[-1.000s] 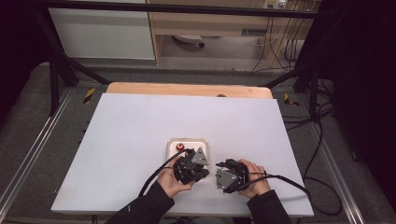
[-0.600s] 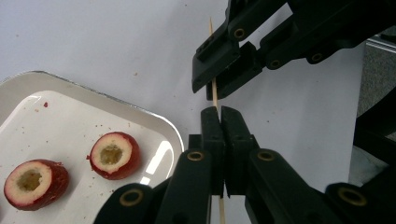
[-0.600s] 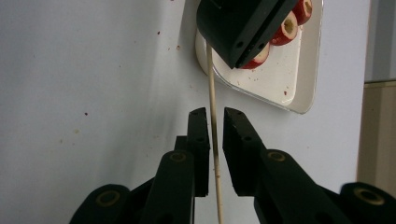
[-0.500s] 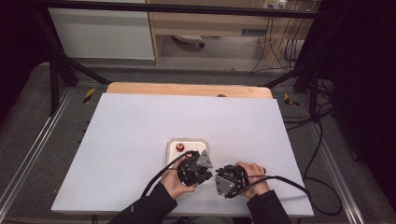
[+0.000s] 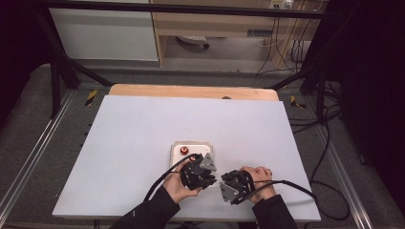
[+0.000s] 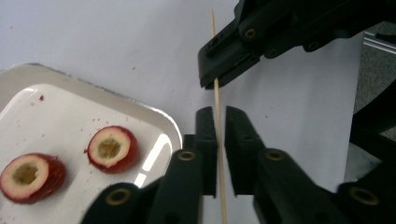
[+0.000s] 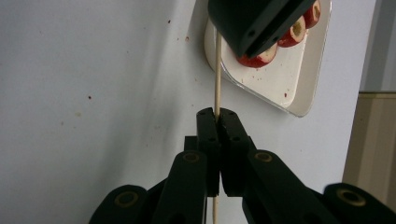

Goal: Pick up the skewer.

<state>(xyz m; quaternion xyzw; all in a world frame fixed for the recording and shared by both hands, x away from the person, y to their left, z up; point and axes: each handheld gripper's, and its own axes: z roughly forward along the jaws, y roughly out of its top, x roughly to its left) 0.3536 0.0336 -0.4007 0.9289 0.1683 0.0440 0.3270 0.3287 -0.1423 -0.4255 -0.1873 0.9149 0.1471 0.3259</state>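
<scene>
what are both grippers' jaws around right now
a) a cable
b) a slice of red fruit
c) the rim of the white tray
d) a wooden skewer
d: the thin wooden skewer runs between the left gripper's jaws, and the right gripper's jaws pinch it too, while the red fruit slices lie on the white tray.

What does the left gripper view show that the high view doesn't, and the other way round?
Left gripper view: a thin skewer and the hollow middles of two red fruit slices. High view: the person's sleeves, a wooden board behind the table, cables on the floor. Both: the tray and the white table.
</scene>
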